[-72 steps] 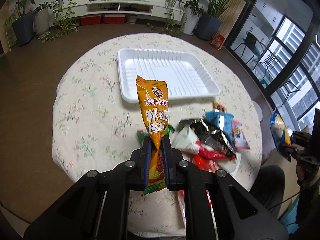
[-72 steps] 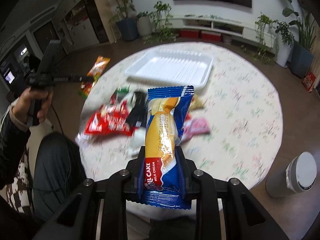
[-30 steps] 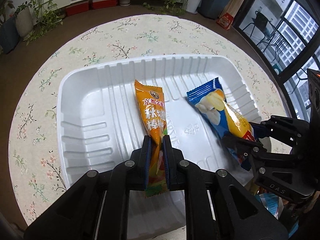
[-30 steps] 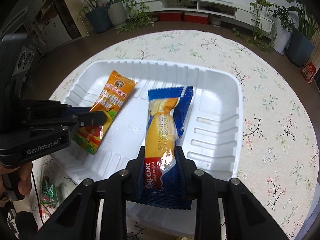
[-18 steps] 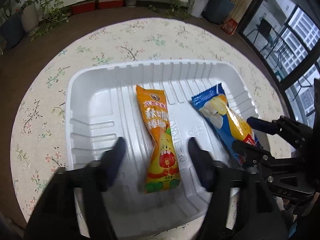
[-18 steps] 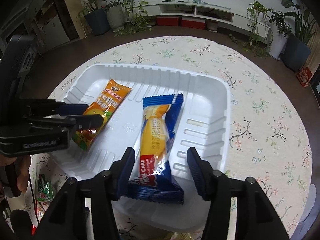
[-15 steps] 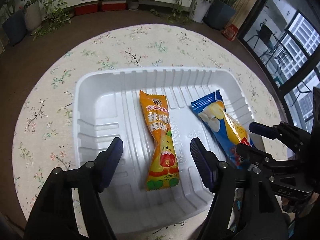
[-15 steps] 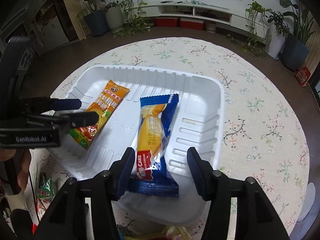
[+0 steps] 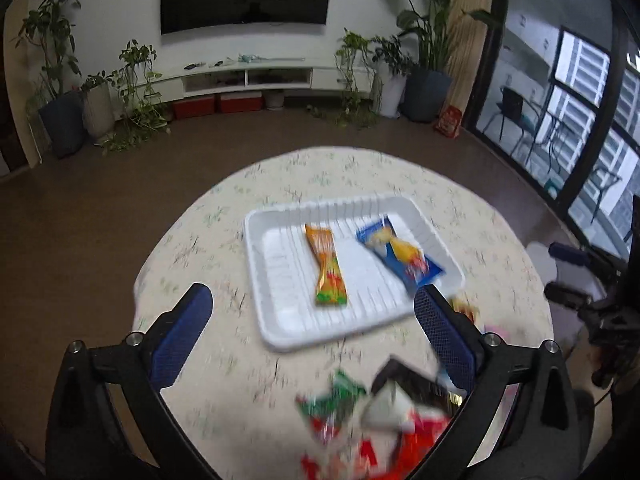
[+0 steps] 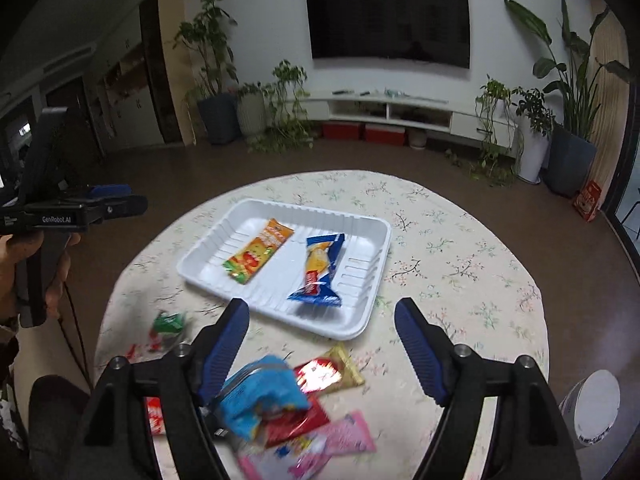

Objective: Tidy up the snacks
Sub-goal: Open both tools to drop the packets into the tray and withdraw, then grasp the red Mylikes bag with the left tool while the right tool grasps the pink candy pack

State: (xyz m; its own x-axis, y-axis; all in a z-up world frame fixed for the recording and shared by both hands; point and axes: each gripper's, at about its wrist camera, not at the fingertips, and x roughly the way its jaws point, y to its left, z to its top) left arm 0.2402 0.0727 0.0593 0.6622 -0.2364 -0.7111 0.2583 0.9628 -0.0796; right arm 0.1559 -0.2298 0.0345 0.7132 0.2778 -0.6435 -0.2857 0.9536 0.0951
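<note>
A white tray (image 9: 280, 320) (image 10: 360, 320) sits mid-table. In it lie an orange snack packet (image 9: 326, 266) (image 10: 258, 250) and a blue cake packet (image 9: 400, 254) (image 10: 320, 270), side by side and apart. My left gripper (image 9: 312, 316) is open and empty, pulled back over the table's near side. My right gripper (image 10: 322, 326) is open and empty, above the tray's near rim. Loose snacks lie near me: a green packet (image 9: 334, 398) (image 10: 168, 322), red packets (image 9: 372, 452), a light blue packet (image 10: 264, 394), a pink packet (image 10: 320, 446) and a gold one (image 10: 332, 370).
The round table has a floral cloth (image 10: 460, 264) with its edge close on all sides. A grey cylindrical bin (image 10: 592, 412) stands on the floor at right. The left gripper's body and hand show in the right wrist view (image 10: 52, 216).
Both grippers let go of their packets in the tray, opened wide, and drew back toward me and up. The loose snack pile has come into view below.
</note>
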